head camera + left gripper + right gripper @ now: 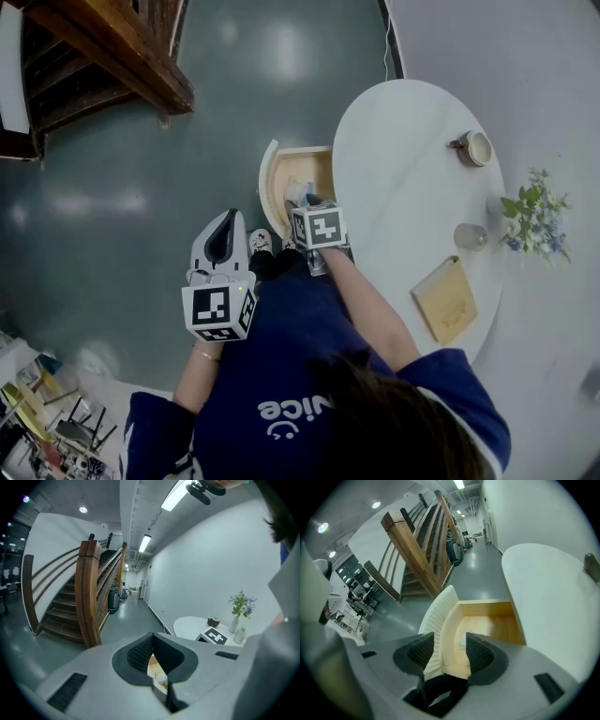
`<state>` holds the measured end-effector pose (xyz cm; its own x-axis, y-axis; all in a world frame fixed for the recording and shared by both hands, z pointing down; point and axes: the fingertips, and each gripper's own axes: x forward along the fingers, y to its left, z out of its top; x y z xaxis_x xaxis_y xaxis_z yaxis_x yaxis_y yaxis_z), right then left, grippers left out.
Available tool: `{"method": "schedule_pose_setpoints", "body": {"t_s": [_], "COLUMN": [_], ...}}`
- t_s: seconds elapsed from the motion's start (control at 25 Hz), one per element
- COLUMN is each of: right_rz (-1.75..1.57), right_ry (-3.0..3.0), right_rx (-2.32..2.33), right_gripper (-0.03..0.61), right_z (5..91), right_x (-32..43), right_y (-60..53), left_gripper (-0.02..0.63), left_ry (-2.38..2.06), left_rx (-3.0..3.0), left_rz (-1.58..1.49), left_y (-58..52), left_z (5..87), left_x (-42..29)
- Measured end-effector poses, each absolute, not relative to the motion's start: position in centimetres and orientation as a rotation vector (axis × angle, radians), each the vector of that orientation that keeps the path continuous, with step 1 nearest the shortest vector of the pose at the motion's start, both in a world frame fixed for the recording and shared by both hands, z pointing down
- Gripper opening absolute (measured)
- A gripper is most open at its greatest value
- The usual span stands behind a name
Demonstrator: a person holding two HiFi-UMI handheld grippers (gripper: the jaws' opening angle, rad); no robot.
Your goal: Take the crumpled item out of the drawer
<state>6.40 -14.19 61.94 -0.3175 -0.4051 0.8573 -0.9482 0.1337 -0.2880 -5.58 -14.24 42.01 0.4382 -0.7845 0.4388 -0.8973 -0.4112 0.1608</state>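
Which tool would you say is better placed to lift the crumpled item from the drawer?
Right. The right tool is open at the drawer, astride its front, the crumpled item just beyond. The left tool is shut and farther back.

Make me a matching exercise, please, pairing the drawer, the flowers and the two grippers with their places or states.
Things:
1. drawer
2. flowers
3. left gripper
4. right gripper

Places or states:
A. jaws apart, astride the drawer's front
B. jaws together, empty
C. on the white table
D. pulled open

Pairs: 1-D, 2-C, 3-B, 4-A
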Motion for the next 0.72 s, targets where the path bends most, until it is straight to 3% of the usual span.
{"method": "schedule_pose_setpoints", "body": {"t_s": [0.72], "right_rz": [1.228], "right_ry": [-1.541], "right_rx": [1.213], "right_gripper": [0.285], "right_z": [70.3], "right_x": [7.3], "right_y": [-16.7], "left_gripper": [0.004], "left_ry": [-1.497], "left_rx": [2.185], "left_rz": [0.552], "left_y": [-14.2], "left_z": [44.8], "left_x": [-10.1]}}
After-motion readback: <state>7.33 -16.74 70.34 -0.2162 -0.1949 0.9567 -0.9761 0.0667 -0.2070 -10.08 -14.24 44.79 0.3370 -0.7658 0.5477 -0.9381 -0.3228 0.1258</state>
